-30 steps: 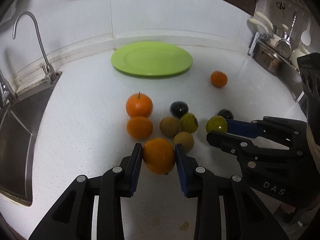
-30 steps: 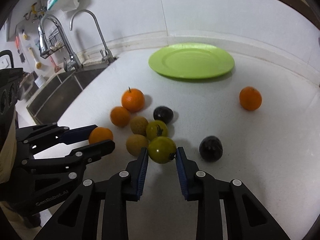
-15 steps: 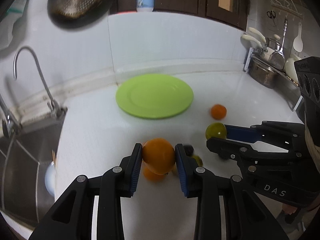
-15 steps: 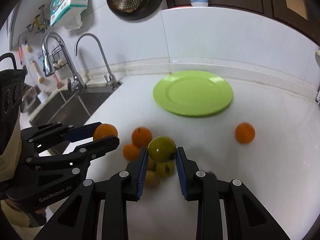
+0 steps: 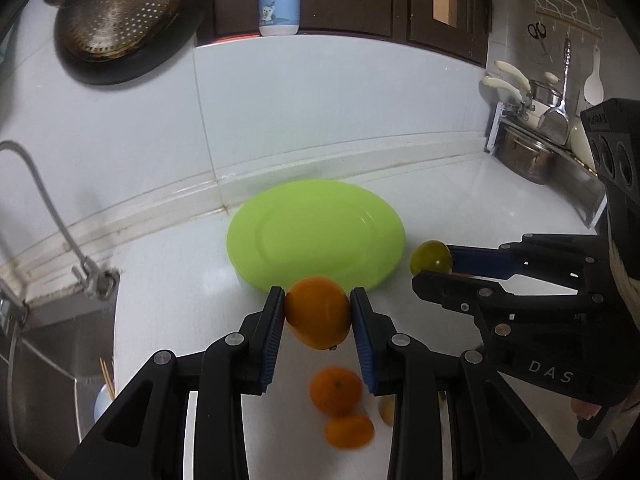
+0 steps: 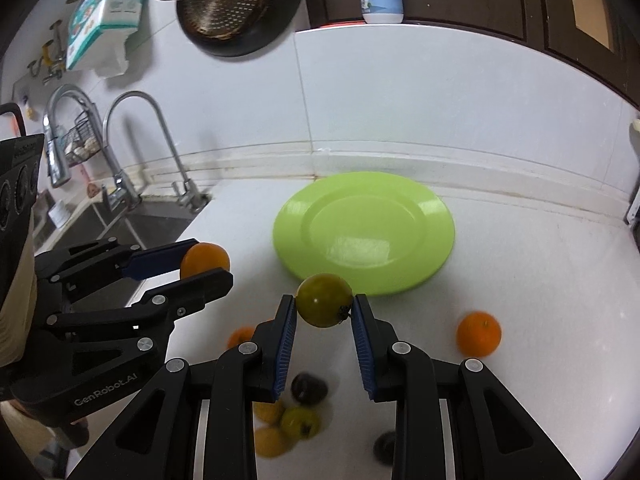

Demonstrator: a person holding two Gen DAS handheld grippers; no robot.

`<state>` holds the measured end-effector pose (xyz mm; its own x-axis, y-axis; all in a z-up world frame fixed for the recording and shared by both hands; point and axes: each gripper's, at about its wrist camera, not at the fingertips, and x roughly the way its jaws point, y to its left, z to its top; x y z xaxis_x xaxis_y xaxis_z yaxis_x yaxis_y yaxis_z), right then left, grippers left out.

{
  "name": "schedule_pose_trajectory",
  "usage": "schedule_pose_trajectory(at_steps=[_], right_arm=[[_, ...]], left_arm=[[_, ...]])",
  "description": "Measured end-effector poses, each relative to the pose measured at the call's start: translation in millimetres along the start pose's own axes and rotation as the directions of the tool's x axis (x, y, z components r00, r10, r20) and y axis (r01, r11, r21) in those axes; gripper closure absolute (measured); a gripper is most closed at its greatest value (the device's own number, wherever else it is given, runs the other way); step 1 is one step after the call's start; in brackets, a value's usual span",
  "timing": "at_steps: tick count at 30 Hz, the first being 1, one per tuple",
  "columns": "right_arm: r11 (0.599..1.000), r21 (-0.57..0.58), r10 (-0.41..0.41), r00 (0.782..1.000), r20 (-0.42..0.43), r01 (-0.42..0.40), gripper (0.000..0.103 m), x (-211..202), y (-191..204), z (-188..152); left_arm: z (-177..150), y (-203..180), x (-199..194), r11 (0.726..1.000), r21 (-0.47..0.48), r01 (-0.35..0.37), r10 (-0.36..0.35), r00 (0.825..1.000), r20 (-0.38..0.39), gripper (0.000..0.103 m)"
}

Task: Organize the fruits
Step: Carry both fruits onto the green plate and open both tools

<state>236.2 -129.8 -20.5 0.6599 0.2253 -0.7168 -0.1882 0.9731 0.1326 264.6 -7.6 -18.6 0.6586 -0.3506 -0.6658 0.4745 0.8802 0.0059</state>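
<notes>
The orange (image 5: 318,312) sits squarely between the blue pads of the left gripper (image 5: 318,314), near their tips, lifted clear of the white counter (image 5: 168,280). The green fruit (image 6: 324,300) sits the same way between the pads of the right gripper (image 6: 324,306), also off the counter, its stem end against the right-hand pad. Both held fruits hang just short of the near rim of the green plate (image 5: 316,236), which lies bare toward the back edge of the counter, close to the wall.

The sink (image 6: 120,224) and its taps (image 6: 160,140) bound the counter's left edge; a metal pot (image 5: 524,156) stands at the far right corner. Between the plate and the right edge the counter lies open, with one lone orange (image 6: 478,334) on it. Below the grippers, toward the front, the other fruit lies clustered: two oranges (image 5: 336,396), two dark fruits (image 6: 308,390), a green one (image 6: 300,422) and yellowish ones (image 6: 272,442), blurred.

Each gripper's fingers are closed down to the width of its fruit, pads pressing both sides. The two grippers are side by side, apart.
</notes>
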Motion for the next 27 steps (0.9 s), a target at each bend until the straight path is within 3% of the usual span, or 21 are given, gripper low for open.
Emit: schedule_pose_trajectory(at_steps=[11,19,27], right_arm=[[1.000,-0.027,-0.010,0.998,-0.067,0.009,0.074,46.5,-20.6,40.8],[0.999,-0.030,-0.020,0.988,-0.152,0.016,0.074,86.2,-37.9,41.9],[1.000,-0.007,0.001,0.983,-0.186,-0.003,0.074,104.9,-45.6,40.3]], left_arm=[[34.4,22.1,52.5,0.998,-0.055,0.028,-0.031,0.997,-0.068,0.070],[34.6,26.0,91.8,0.998,-0.066,0.017,-0.026,0.989,-0.143,0.070],[31.7,25.5,107.1,0.998,-0.058,-0.006,-0.004,0.986,-0.166,0.070]])
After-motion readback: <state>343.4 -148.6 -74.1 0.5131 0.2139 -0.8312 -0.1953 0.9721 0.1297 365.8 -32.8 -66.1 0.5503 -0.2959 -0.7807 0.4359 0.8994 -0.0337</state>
